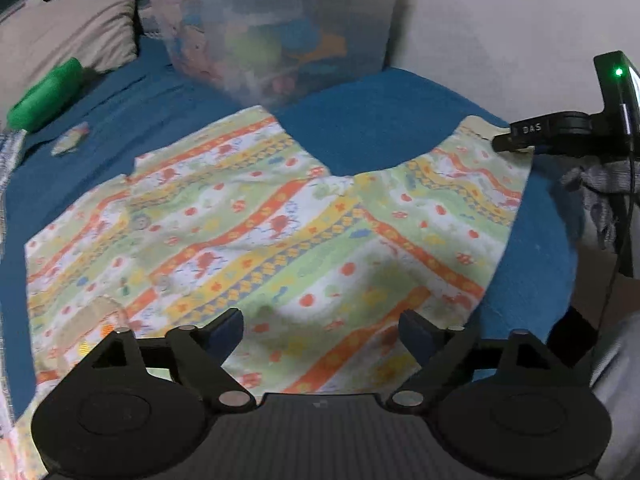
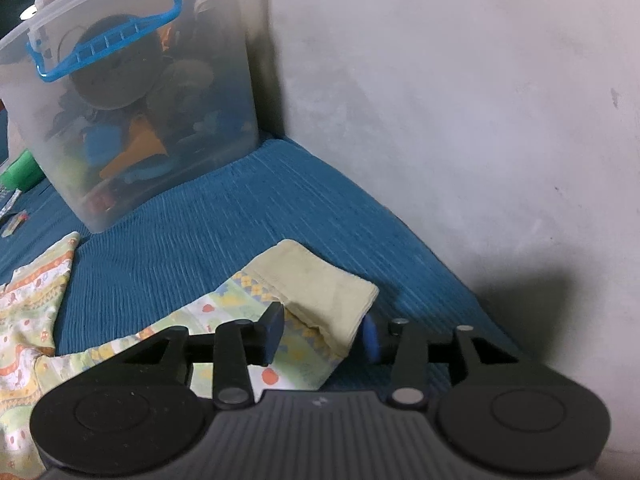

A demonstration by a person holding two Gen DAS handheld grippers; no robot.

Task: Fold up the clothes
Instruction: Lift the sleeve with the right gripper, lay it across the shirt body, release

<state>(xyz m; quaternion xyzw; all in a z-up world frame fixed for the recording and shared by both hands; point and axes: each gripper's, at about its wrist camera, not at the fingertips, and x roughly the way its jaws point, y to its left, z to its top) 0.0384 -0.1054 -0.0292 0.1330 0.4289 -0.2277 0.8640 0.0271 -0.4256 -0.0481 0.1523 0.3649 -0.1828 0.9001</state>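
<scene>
Patterned children's trousers (image 1: 280, 220) with orange, yellow and green stripes lie spread flat on the blue bedcover (image 1: 360, 132), legs pointing away. My left gripper (image 1: 322, 334) hovers open over the waist end, with nothing between its fingers. My right gripper (image 1: 502, 144) is at the right leg's far end. In the right wrist view, its jaws (image 2: 322, 336) stand apart around the pale yellow cuff (image 2: 320, 292). The cuff lies loose between the blue pads, with a small gap at the right pad (image 2: 370, 338). The rest of the trousers (image 2: 28, 312) trails off to the left.
A translucent storage box (image 2: 132, 120) full of toys, with a blue handle, stands at the back against the grey wall (image 2: 460, 100). A green roll (image 1: 44, 96) and a beige pillow (image 1: 68, 32) lie at the far left. Dark grey cloth (image 1: 600, 188) hangs at the right edge.
</scene>
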